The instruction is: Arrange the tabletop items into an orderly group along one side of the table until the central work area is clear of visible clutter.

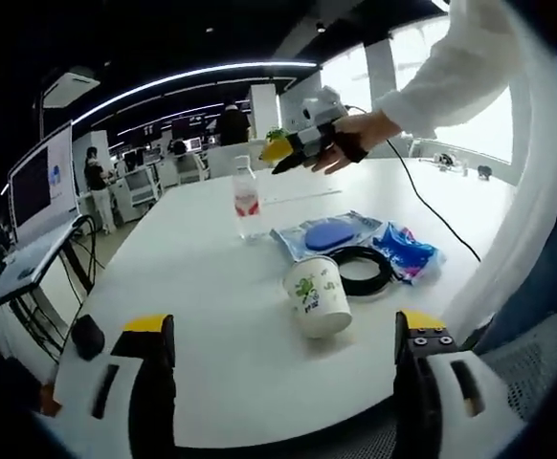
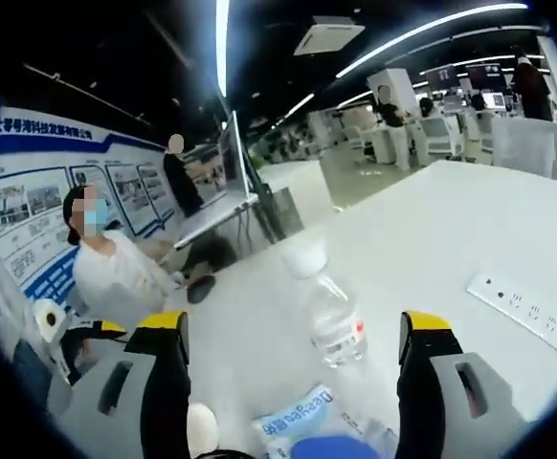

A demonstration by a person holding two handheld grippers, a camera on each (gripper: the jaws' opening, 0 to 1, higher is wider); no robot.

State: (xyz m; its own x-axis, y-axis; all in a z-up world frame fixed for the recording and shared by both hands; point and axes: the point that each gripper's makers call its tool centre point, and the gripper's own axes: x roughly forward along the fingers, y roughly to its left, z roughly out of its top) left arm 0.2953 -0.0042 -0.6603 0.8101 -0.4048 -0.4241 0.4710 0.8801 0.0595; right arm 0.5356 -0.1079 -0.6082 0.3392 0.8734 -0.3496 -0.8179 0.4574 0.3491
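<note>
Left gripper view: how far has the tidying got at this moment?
Little looks done: the paper cup, black ring, blue packets and water bottle lie loosely mid-table. In hand: the right claw reaches out over the bottle, open around it from above, not yet closed. The left claw is open, empty. Everything is left to move aside.

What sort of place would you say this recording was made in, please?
Most likely an open-plan office or lab: a large white table, rows of desks with monitors behind it, long ceiling strip lights, and a display board of posters along one wall.
</note>
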